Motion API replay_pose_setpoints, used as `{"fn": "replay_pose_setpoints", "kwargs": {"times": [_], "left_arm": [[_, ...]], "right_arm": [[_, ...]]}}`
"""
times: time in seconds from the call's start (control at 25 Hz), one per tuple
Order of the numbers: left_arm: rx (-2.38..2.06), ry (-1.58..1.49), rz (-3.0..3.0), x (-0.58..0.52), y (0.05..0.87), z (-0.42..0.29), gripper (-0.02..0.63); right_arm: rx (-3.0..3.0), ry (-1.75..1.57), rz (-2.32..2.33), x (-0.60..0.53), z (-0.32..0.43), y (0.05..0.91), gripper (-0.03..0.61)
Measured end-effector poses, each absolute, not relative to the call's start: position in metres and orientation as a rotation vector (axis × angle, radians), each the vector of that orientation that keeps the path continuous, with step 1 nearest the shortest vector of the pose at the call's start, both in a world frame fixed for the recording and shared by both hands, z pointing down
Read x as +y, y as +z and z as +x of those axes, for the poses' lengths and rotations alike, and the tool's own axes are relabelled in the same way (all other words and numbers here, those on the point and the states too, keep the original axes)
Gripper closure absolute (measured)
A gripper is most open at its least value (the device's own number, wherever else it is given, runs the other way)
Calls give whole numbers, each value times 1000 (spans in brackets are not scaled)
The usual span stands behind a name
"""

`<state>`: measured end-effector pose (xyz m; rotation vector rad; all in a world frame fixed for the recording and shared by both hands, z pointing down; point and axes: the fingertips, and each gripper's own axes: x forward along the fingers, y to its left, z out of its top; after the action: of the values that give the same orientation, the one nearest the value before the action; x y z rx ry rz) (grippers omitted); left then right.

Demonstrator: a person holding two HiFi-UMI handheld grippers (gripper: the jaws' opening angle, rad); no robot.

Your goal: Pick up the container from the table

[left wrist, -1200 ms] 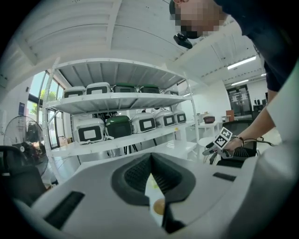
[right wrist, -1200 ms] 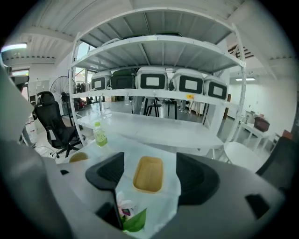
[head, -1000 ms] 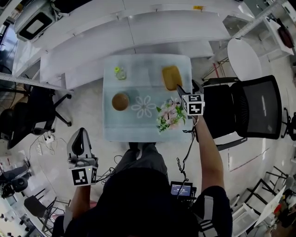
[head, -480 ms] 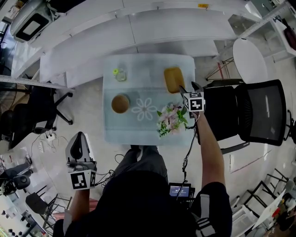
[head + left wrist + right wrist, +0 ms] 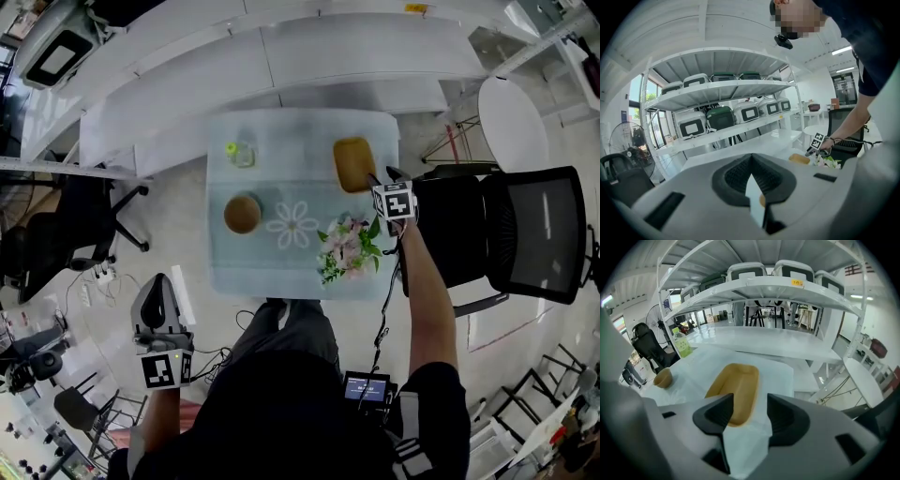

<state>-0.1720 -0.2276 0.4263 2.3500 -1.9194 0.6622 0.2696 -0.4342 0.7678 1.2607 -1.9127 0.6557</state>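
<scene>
The right claw (image 5: 750,404) points steeply down with its jaws half apart and closing. Nothing is pinched yet. The near end of the tan oblong container (image 5: 735,389) lies below the gap, one jaw over its hollow and the other over the white cloth beside its long edge.

The container sits flat just beyond the bouquet of flowers (image 5: 347,248), toward the far right corner of the desk (image 5: 300,141). It looks like a shallow moulded tray with thin walls and rounded corners, and it appears empty. It is probably light and fairly stiff, though the wall could flex under a hard squeeze. The raised rim is the only real hold. Pinching the wall near the corner, one jaw inside and one outside, should work. The far end may sag or swing once lifted, and the tray may slide on the cloth if nudged first.

The right forearm reaches forward past the bouquet's right side, wrist bent down and the marker cube facing up.

The left claw (image 5: 159,305) hangs well to the near left of the bouquet, off the desk and beside the person's leg. It points almost level, its jaws drawn to a slit with nothing between them.
</scene>
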Motion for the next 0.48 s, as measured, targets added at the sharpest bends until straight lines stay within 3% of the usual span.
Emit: {"fn": "replay_pose_setpoints", "kwargs": {"times": [0.48], "left_arm": [[-1934,733,2293,-230,439,-179,609]], "right_arm": [[-1862,711,1170,-438,272,808,423]]}}
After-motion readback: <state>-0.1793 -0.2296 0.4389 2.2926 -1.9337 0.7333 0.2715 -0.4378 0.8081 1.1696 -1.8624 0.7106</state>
